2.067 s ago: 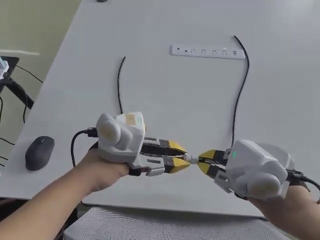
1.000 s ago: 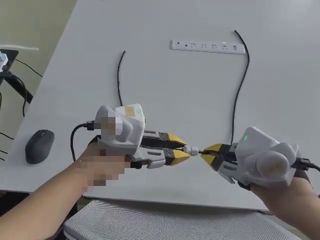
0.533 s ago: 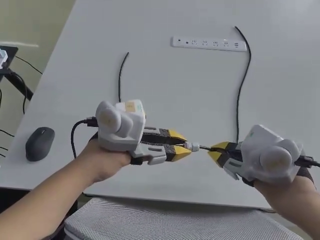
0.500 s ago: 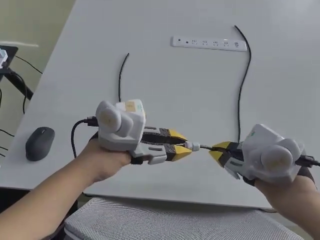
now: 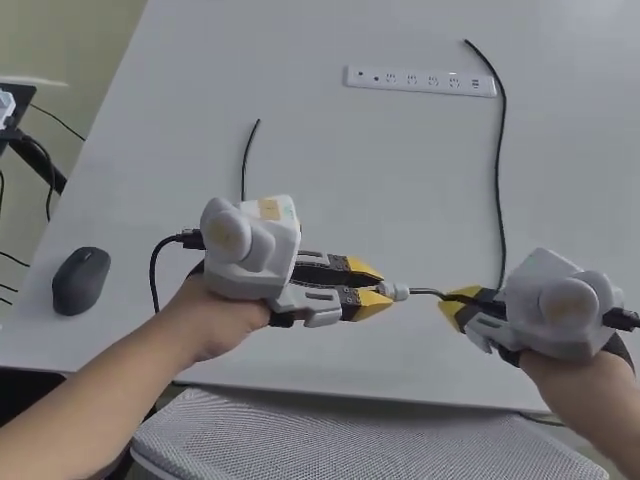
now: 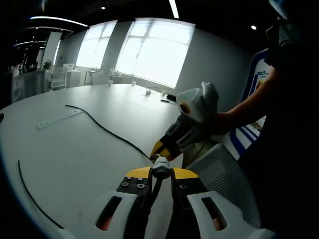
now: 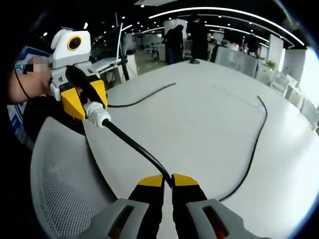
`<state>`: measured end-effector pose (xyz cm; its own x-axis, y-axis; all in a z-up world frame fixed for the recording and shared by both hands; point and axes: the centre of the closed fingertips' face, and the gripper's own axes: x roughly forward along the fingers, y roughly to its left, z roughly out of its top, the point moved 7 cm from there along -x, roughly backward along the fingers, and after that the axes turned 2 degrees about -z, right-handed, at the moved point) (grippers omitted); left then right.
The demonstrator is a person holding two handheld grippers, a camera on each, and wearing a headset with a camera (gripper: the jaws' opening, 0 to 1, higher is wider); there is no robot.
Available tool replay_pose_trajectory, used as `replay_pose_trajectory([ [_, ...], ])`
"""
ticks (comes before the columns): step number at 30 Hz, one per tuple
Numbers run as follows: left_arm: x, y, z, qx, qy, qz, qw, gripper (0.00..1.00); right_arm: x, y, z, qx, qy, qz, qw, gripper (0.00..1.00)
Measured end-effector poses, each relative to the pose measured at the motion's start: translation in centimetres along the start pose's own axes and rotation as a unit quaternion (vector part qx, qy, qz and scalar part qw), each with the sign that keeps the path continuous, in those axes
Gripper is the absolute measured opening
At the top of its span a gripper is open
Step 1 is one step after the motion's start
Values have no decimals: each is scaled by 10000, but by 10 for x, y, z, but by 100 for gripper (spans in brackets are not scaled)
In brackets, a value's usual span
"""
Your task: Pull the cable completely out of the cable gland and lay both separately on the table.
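Pulled further apart than half a second before, with a longer stretch of black cable (image 5: 425, 293) bare between left gripper (image 5: 378, 290) and right gripper (image 5: 452, 303). Seen in head view near 6 o'clock: white cable gland (image 5: 397, 292), pinched between the narrow yellow tips of the left gripper and held in the air over the near edge of the table (image 5: 350, 200). Not yet free of the gland at one end; at the other end, at 3 o'clock from the gland, clamped by the right gripper's tips, closed tight on the cable. Same in right gripper view: tips closed on the cable at 6 o'clock, gland up at 10 o'clock. Lying farther on the table: power strip (image 5: 420, 80) at 12 o'clock, computer mouse (image 5: 80, 280) at 9 o'clock, short loose black wire (image 5: 245, 160) at 11 o'clock, long black cord (image 5: 498, 170) at 1 o'clock.
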<state>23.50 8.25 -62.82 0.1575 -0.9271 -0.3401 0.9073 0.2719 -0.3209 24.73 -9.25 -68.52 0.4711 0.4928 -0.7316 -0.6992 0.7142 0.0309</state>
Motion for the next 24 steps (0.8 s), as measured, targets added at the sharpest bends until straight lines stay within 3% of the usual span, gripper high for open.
replay_pose_trajectory([
  [7, 0, -3, 0, 12, 31, -7, 10000, 15, 3, -4, -11, 239, 78, -14, 9997, 0],
  [24, -3, 0, 5, -24, -131, 212, 9997, 15, -7, 0, -12, 211, -63, 2, 9998, 1],
])
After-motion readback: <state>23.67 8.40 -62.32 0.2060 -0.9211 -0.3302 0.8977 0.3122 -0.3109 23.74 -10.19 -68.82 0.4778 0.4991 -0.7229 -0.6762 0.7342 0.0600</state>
